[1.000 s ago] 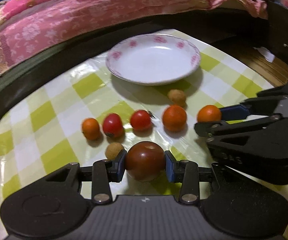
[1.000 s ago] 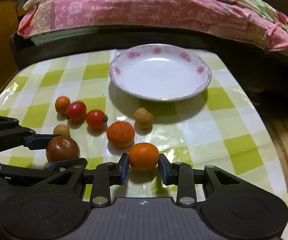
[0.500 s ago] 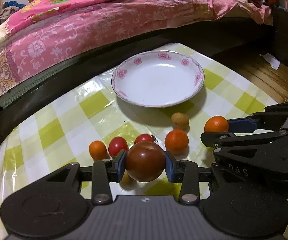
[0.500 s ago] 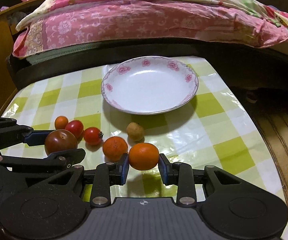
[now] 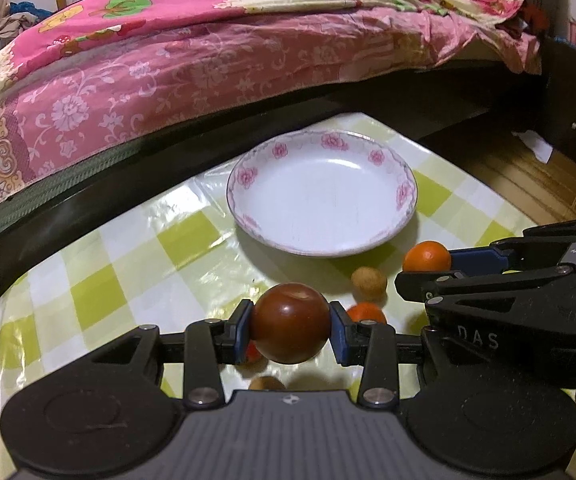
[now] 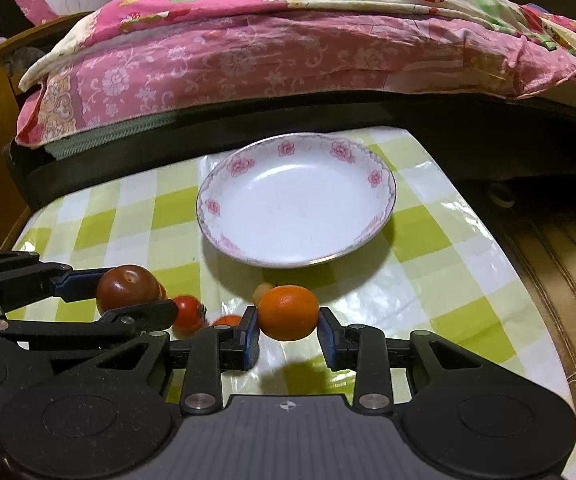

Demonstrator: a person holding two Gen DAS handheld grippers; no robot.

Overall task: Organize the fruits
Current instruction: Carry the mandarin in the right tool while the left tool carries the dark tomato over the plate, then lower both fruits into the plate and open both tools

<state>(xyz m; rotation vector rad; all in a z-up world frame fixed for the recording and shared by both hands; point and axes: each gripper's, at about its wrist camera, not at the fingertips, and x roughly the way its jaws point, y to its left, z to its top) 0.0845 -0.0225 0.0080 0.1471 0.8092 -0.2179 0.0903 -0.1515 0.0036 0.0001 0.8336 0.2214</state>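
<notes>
We logged: left gripper [image 5: 291,330] clenched on a dark tomato [image 5: 290,323]; right gripper [image 6: 288,330] clenched on an orange [image 6: 288,312], both short of the plate [image 6: 384,200].

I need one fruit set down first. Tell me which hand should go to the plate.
Right, by a little. Its gripper holds the orange almost straight below the plate; the left gripper with the dark tomato sits off to the side.

Both wrist cameras look forward and down along their tools, close above the checked worktop [image 5: 99,300]. Both share the flowered plate [image 5: 404,192] [image 6: 384,196] and pink bed [image 6: 288,52] beyond.
</notes>
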